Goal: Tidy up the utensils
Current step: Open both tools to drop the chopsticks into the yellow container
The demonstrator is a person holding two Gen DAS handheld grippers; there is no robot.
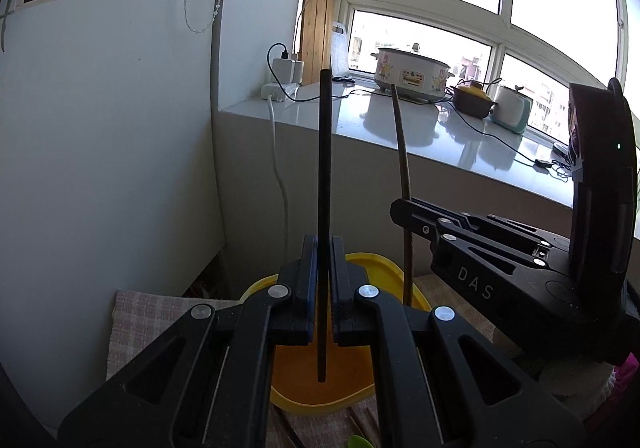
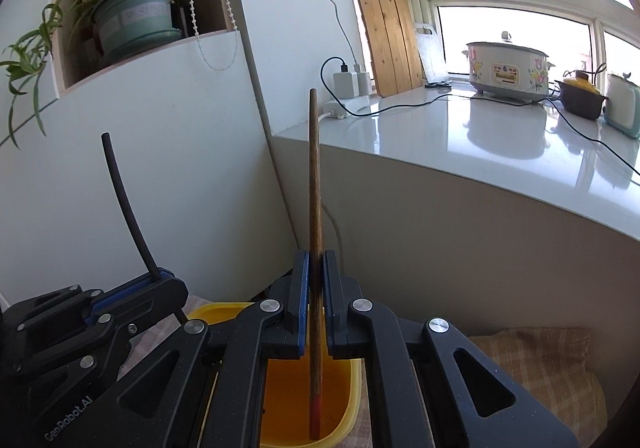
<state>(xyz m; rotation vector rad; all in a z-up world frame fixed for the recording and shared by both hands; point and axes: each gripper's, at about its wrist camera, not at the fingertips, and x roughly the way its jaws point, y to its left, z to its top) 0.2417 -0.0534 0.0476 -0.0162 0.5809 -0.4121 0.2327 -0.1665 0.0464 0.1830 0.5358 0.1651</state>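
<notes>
Above the yellow container, two chopsticks are held upright, one in each pair of tongs. The left tongs are closed on a black chopstick, whose long axis runs nearly vertical, its lower end hanging inside the container's mouth, seemingly just short of the orange floor. The right tongs are clamped on a brown wooden chopstick, likewise upright, its red-tipped lower end reaching down into the same container. The container is set on a checked cloth covering the bench, close to the bench's far edge beneath the white window ledge. Both tongs are seen side by side, the right just beside the left, neither clearly nearer the opening. Since each stick already points straight down into the container, the coming move is judged to call for a short descent and release. Further chopsticks lie on the cloth at the near rim.
</notes>
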